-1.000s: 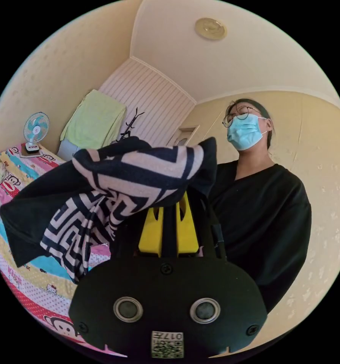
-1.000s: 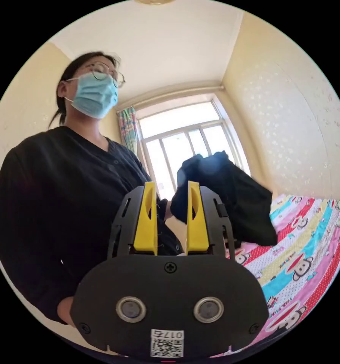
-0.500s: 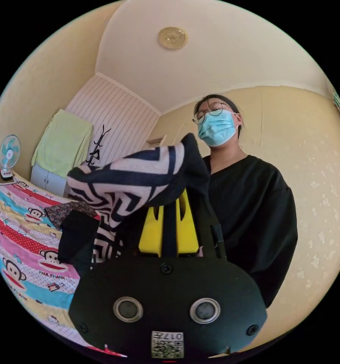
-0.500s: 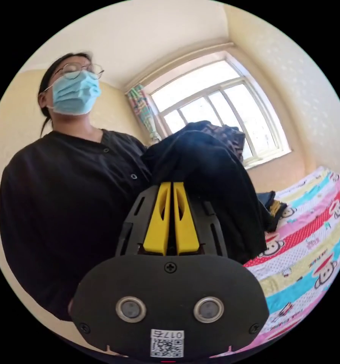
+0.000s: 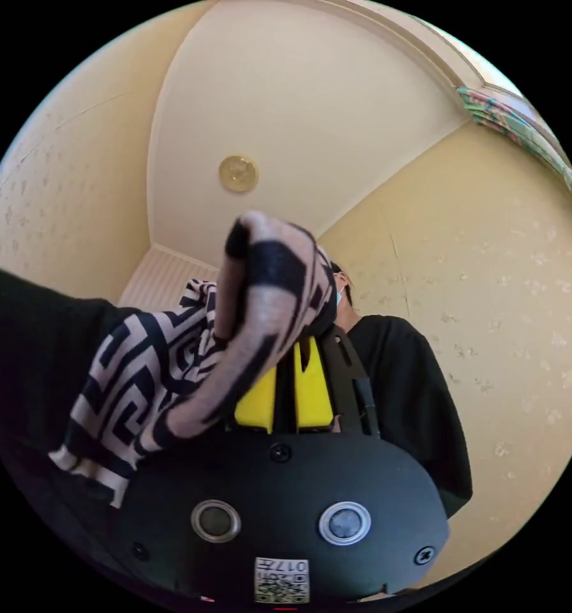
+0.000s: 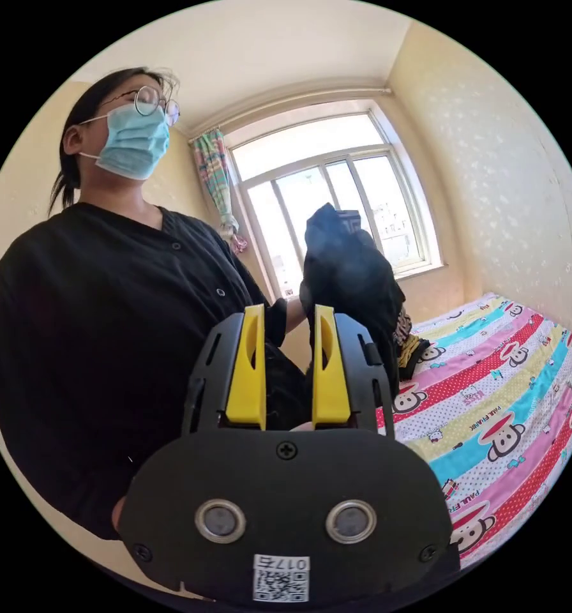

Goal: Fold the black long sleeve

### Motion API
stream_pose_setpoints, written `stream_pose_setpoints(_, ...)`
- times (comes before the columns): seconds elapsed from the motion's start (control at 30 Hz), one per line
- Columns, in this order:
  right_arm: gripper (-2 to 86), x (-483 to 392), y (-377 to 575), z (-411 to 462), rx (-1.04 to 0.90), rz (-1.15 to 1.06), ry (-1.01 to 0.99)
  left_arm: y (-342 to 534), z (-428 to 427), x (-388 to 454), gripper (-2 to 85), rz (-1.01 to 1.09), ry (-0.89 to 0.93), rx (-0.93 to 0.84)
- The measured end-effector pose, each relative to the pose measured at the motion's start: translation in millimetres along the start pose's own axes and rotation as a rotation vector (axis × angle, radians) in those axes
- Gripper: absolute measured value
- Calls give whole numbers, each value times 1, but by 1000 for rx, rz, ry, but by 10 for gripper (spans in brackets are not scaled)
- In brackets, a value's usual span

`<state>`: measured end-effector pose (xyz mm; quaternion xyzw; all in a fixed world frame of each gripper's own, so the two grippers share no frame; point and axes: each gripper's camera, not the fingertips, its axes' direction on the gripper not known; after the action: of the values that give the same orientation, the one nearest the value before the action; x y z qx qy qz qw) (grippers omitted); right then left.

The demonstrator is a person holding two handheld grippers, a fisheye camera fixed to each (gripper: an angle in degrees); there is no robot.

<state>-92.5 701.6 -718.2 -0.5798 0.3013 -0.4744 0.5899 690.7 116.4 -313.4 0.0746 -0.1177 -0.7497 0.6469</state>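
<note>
Left gripper [image 5: 285, 357]: jaws clamped on shirt [image 5: 171, 364], raised, cloth hanging alongside. Right gripper [image 6: 289, 367]: jaws apart, empty; shirt [image 6: 350, 281] just beyond, bed [image 6: 490, 408] below.

In the left gripper view, the left gripper [image 5: 285, 345] points up toward the ceiling, its jaws together with the sleeve [image 5: 260, 300] draped over their tips and hanging down to the view's left. A ceiling lamp [image 5: 238, 173] sits above the cloth. The person [image 5: 401, 396] stands behind the gripper, to the view's right.

In the right gripper view, the right gripper [image 6: 288, 319] has its jaws apart, with nothing between them. The sleeve [image 6: 350, 281] hangs just beyond the right jaw, before the window [image 6: 327, 191]. The person [image 6: 107, 306] is left of it; the bed [image 6: 490, 421] lies lower right.
</note>
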Motion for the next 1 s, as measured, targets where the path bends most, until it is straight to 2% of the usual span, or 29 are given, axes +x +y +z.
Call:
stream_pose_setpoints(0.07,121,2,-4,-10,78,2,23,0,12,-13,16,-1,184,-29)
stream_pose_setpoints(0.17,141,10,-12,-16,195,23,85,15,40,-39,15,-71,267,-70)
stream_pose_setpoints(0.23,163,21,-21,-8,190,63,146,29,66,-55,15,-112,400,-81)
stream_pose_setpoints(0.3,178,29,-28,2,161,89,203,46,102,-61,15,-51,666,-46)
stream_pose_setpoints(0.4,197,39,-38,19,108,127,294,61,138,-67,16,-54,850,-10)
stream_pose_setpoints(0.53,226,55,-42,21,123,199,351,80,170,-75,17,-176,831,-106)
stream_pose_setpoints(0.67,243,78,-40,10,182,257,278,109,199,-87,17,-288,884,-107)
stream_pose_setpoints(0.77,265,122,-35,8,147,397,-24,125,221,-96,18,-353,904,-122)
stream_pose_setpoints(0.83,270,158,-20,16,208,472,-398,132,235,-102,18,-395,904,-154)
stream_pose_setpoints(0.87,271,165,-16,20,225,488,-500,136,244,-105,19,-413,889,-182)
stream_pose_setpoints(0.93,272,185,-4,43,237,539,-903,139,255,-109,20,-442,842,-233)
stream_pose_setpoints(1.0,269,187,1,51,250,550,-1003,140,262,-111,22,-451,766,-275)
